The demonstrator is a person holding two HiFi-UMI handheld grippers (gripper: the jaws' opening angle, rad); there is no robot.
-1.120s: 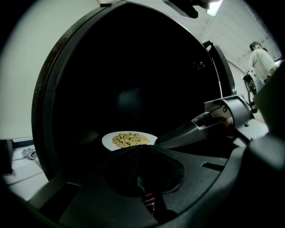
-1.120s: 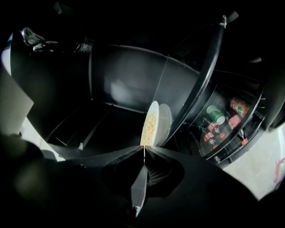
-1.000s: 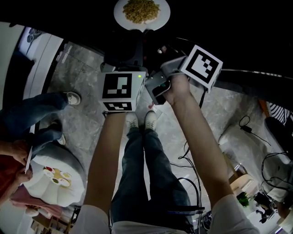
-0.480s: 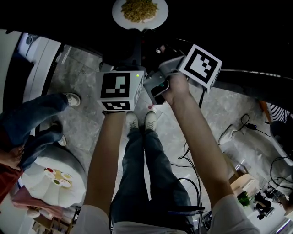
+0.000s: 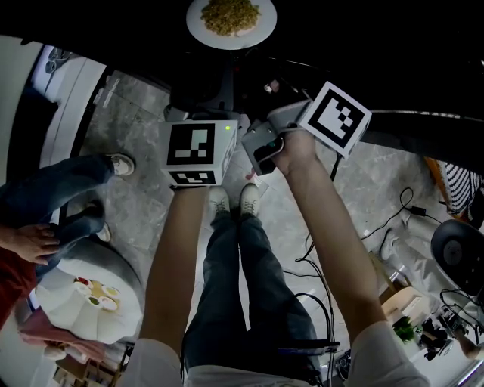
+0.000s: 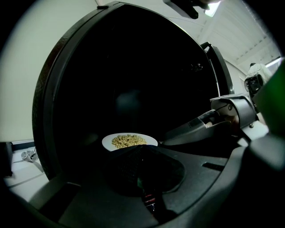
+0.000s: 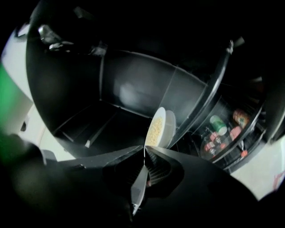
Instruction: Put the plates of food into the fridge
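Plate of food [image 5: 231,19] rests deep in the fridge [image 7: 133,100] — left gripper [image 6: 142,148] and right gripper [image 7: 144,151], both closed and empty, nearer the fridge's front; placement seemingly done — next, withdraw cleanly.

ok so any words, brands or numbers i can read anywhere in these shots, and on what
No readable text in any view.
Marker cubes: black-and-white square patterns only, no letters or numbers.
Cans and bottles, right gripper view: labels too small and blurred to read.
Plate: no print visible.
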